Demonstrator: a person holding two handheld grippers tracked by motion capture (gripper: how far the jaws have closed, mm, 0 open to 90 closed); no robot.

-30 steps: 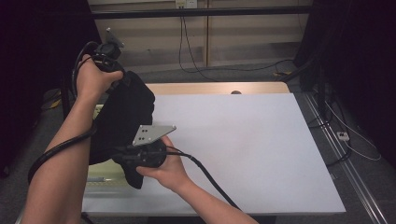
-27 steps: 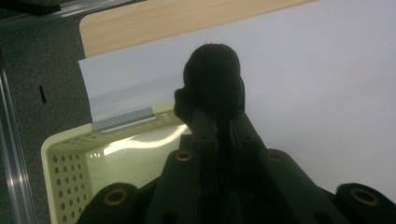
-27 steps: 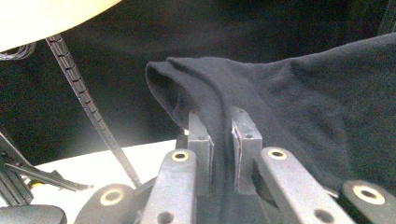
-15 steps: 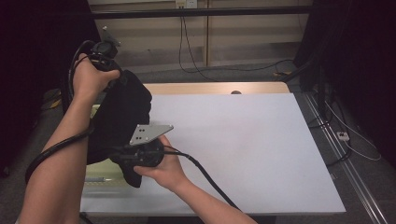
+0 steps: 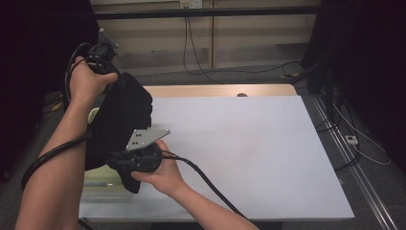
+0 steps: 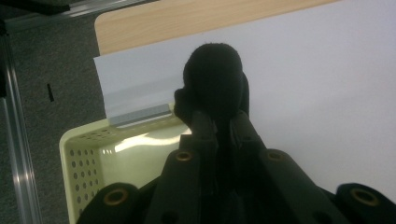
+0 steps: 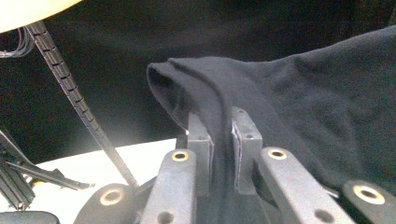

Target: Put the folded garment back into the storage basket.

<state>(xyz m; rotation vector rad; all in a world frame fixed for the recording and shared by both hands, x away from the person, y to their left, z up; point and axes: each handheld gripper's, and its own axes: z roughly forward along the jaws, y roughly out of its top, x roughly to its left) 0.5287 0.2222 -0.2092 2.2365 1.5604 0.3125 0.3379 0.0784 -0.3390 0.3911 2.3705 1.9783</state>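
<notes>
Black, soft cloth (image 5: 122, 120) hangs limp over the table's (image 5: 249, 143) left edge above a pale basket (image 6: 88, 158). The left gripper (image 6: 219, 122) and right gripper (image 7: 223, 122) each clamp a fold; edges suit gripping best.

Light falls from overhead onto the white table (image 5: 249, 143), which glows evenly, while the room's sides sink into near-black. The black cloth (image 5: 122, 120) swallows detail, reading as a flat dark mass. In the gripper views the near tongs are soft, and the pale basket (image 6: 88, 158) shows a glossy glare patch.
</notes>
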